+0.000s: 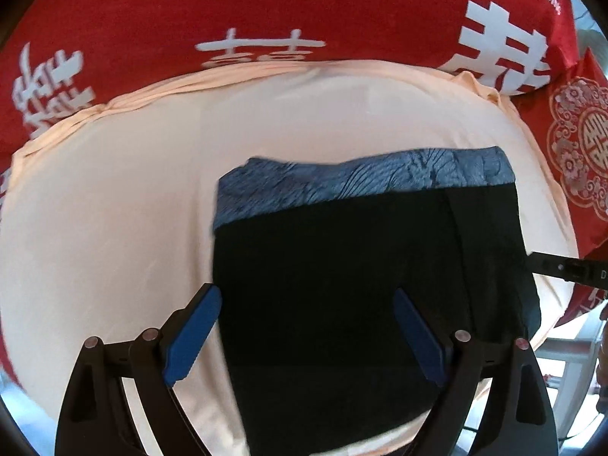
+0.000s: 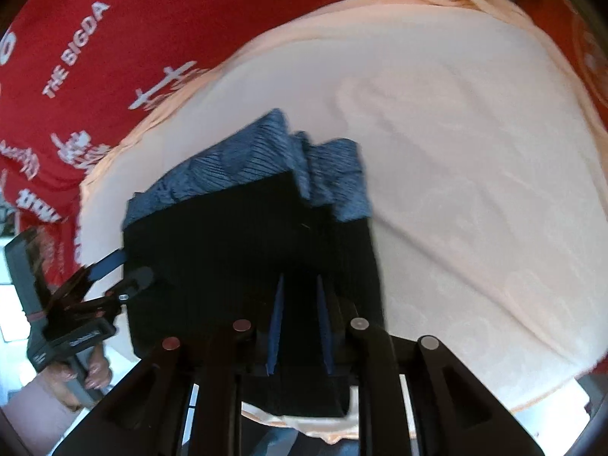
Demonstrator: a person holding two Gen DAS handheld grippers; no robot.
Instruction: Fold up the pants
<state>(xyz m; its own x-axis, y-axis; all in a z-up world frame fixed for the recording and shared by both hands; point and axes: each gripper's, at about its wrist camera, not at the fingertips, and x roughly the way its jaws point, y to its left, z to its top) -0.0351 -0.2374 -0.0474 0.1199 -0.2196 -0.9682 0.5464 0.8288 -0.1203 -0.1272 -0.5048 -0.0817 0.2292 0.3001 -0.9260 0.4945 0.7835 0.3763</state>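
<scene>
The black pants (image 1: 342, 250), with a blue patterned waistband (image 1: 361, 178) at the far end, lie folded on a cream sheet (image 1: 114, 190). My left gripper (image 1: 304, 294) hovers open above their near left part, nothing between its blue pads (image 1: 193, 334). In the right wrist view my right gripper (image 2: 300, 277) is shut on a fold of the pants (image 2: 228, 235) at their near edge, with dark cloth between the narrow-set pads (image 2: 274, 326). The waistband (image 2: 235, 167) looks bunched in layers there. The left gripper (image 2: 114, 266) shows at the pants' left edge, held by a hand (image 2: 91, 372).
Red bedding with white lettering (image 1: 152, 19) lies beyond the cream sheet, and a red patterned cushion (image 1: 577, 144) sits at the right. The sheet (image 2: 475, 190) spreads wide and bare to the right of the pants. The bed's near edge and floor show at the bottom.
</scene>
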